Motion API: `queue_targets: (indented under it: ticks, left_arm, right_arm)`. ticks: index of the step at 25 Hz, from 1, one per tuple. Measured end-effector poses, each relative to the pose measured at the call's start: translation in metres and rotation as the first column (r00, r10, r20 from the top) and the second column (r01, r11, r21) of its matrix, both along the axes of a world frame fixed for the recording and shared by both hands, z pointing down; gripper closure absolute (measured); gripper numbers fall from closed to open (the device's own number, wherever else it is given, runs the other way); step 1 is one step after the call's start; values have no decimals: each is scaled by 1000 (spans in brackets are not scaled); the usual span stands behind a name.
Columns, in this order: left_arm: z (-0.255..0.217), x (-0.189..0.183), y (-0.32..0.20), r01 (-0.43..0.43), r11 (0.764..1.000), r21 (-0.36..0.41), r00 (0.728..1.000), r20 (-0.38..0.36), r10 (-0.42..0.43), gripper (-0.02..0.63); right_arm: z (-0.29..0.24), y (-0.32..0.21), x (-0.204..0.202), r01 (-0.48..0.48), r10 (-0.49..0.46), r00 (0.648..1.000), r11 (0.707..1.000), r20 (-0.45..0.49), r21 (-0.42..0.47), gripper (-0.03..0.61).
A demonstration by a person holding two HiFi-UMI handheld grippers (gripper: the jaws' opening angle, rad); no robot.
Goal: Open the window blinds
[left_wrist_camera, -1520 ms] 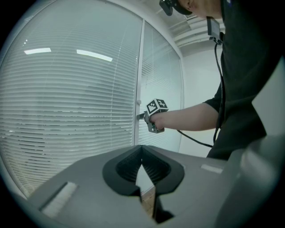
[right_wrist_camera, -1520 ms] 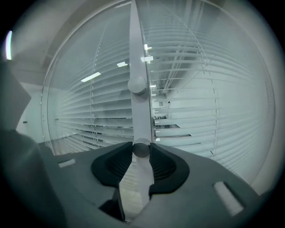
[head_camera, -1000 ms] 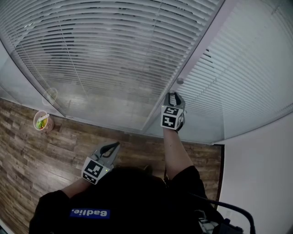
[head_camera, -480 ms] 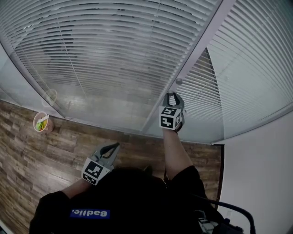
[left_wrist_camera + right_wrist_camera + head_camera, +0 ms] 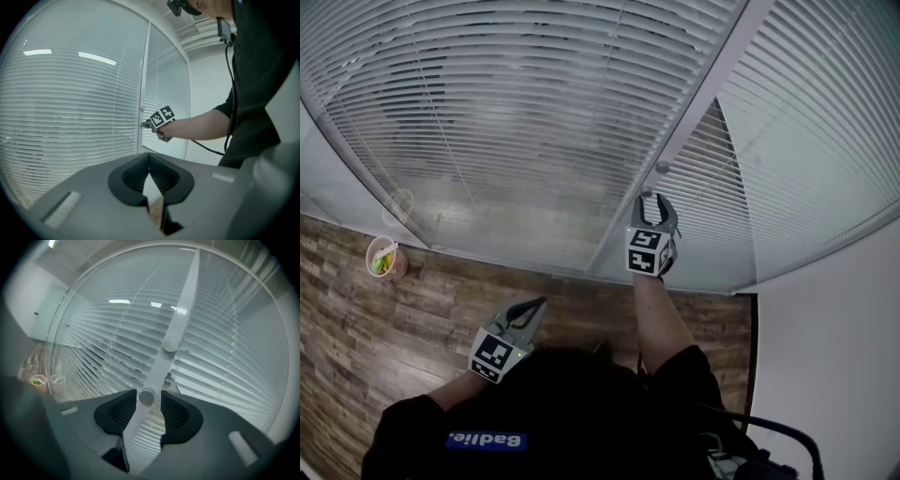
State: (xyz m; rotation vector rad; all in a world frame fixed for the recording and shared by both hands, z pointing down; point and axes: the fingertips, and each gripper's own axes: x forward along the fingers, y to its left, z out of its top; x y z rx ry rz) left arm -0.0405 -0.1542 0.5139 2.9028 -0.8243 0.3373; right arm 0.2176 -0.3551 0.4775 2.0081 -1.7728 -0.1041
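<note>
1. Two grippers show in the head view. The right gripper [image 5: 650,197] is raised to the white mullion [image 5: 705,92] between two glazed panels. The left gripper [image 5: 534,305] sits low, close to the person's body, above the wood-plank floor [image 5: 366,328].
2. The right arm reaches forward with the bare forearm [image 5: 659,319] almost straight, and the marker cube [image 5: 646,251] faces the head camera. Seen from the left gripper view, that forearm runs roughly level to the mullion.
3. The right gripper's jaws stand on either side of a small round knob [image 5: 146,397] on the mullion and are closed onto it. A second knob [image 5: 171,342] sits farther up the mullion, untouched.
4. The left gripper's jaws meet at their tips with nothing between them, and it points toward the glass.
5. The left blind [image 5: 534,103] fills the wide panel, and dim shapes show through the slats in its middle. The right blind [image 5: 811,131] hangs just beyond the mullion. Its slats nearest the mullion show dark gaps, while those farther right look flat and white.
6. One disposable cup [image 5: 384,260] with green contents stands on the floor beside the foot of the left panel.
</note>
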Motion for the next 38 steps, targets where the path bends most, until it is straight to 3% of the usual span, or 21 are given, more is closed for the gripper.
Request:
queue_targets:
  ticks: [12,19,27,38]
  left_arm:
    - [-4,17,35,-134,991,-21,989,-66,132,614]
    - [-3,39,61,-201,980,-12,977,-78,199,614]
    - [-13,64,89,-128,991,37,990,-53,130,614]
    - [-15,98,182,-54,998,34,998,44,52,614]
  right_arm:
    - [-18,64,0,-33,33,999,999,-9,-1,417]
    - [-21,111,-14,16,-18,998,999,68,33,428]
    - [-5,175,0,48,-64,976,996,206,80,428]
    - [9,283,7,152,-174,948,983,266,102,430]
